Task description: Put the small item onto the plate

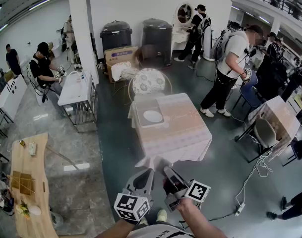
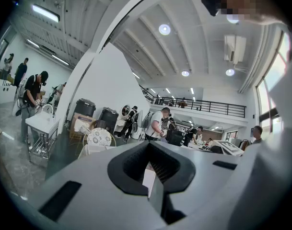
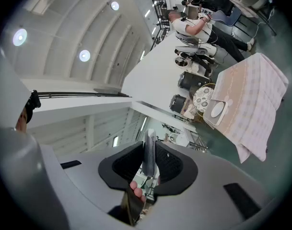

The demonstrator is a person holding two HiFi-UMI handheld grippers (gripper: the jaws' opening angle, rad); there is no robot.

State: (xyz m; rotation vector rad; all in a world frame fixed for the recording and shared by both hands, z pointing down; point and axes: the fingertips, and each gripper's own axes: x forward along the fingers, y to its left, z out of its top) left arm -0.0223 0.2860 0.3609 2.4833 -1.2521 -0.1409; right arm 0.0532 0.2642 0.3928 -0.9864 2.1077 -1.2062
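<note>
A white plate (image 1: 152, 116) lies in a shallow grey tray (image 1: 142, 108) at the far left of a table under a pale pink checked cloth (image 1: 180, 133). Both grippers hang low in the head view, short of the table's near corner. My right gripper (image 1: 166, 170) is shut on a thin grey flat item (image 3: 149, 157), which stands edge-on between the jaws of the right gripper (image 3: 150, 143). A fingertip shows just below it. Far off in the right gripper view are the plate (image 3: 216, 109) and the table (image 3: 253, 104). My left gripper (image 1: 149, 172) is shut and empty; the left gripper (image 2: 150, 152) faces the room.
A chair with a round patterned back (image 1: 148, 82) stands behind the table. Several people stand or sit around, one (image 1: 229, 63) near the table's far right. A white chair (image 1: 265, 132) and floor cables (image 1: 255, 175) lie to the right, a wooden table (image 1: 27, 182) to the left.
</note>
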